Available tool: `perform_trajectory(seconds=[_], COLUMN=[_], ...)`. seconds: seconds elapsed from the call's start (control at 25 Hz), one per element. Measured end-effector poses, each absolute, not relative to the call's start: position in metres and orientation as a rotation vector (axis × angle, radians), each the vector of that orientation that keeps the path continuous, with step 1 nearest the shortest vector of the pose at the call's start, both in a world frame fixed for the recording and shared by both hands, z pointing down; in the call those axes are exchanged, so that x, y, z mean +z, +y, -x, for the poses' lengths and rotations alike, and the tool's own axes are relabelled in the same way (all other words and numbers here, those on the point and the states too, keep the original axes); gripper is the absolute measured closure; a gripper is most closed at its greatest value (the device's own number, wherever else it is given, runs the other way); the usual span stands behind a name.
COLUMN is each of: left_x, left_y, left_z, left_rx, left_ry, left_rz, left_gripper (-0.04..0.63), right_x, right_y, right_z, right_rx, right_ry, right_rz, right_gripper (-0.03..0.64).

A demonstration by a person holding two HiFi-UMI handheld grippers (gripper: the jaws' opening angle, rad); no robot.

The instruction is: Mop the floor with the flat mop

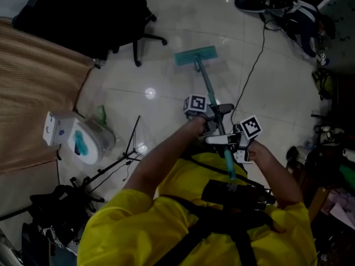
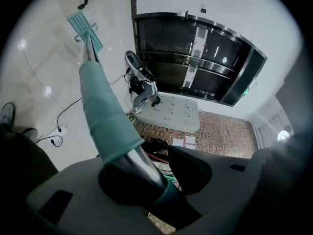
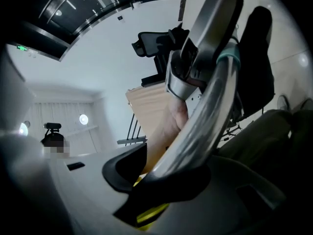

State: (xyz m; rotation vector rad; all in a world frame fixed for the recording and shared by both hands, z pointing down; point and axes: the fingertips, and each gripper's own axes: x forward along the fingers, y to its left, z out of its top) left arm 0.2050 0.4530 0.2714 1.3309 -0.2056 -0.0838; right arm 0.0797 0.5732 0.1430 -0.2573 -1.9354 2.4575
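A flat mop with a teal head (image 1: 195, 55) lies flat on the white tiled floor ahead of me. Its handle (image 1: 209, 90), teal and metal, slopes back to my grippers. My left gripper (image 1: 208, 119) is shut on the handle higher toward the head; in the left gripper view the metal pole (image 2: 134, 168) sits clamped between the jaws below a teal sleeve (image 2: 100, 109), with the mop head (image 2: 84, 28) far off. My right gripper (image 1: 232, 143) is shut on the handle lower down; the shiny pole (image 3: 205, 126) runs between its jaws.
A black office chair (image 1: 111, 21) stands at the far left beside a wooden desk (image 1: 28, 93). A white and teal bucket (image 1: 89, 142) and a black tripod (image 1: 111, 165) lie at my left. A black cable (image 1: 252, 71) crosses the floor; shoes (image 1: 260, 3) and bags clutter the right.
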Motion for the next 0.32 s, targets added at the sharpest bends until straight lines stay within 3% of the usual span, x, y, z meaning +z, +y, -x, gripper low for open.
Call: perform_trajectory(seconds=[0.32], left_x=[0.275], left_y=[0.478], left_z=[-0.178], left_rx=[-0.032], left_ry=[-0.146], left_rz=[-1.285], left_gripper=[0.422], right_x=[0.138], right_y=[0.588], right_z=[-0.040], right_rx=[2.504], right_ry=[-1.886], right_rz=[0.219], right_gripper=[0.479])
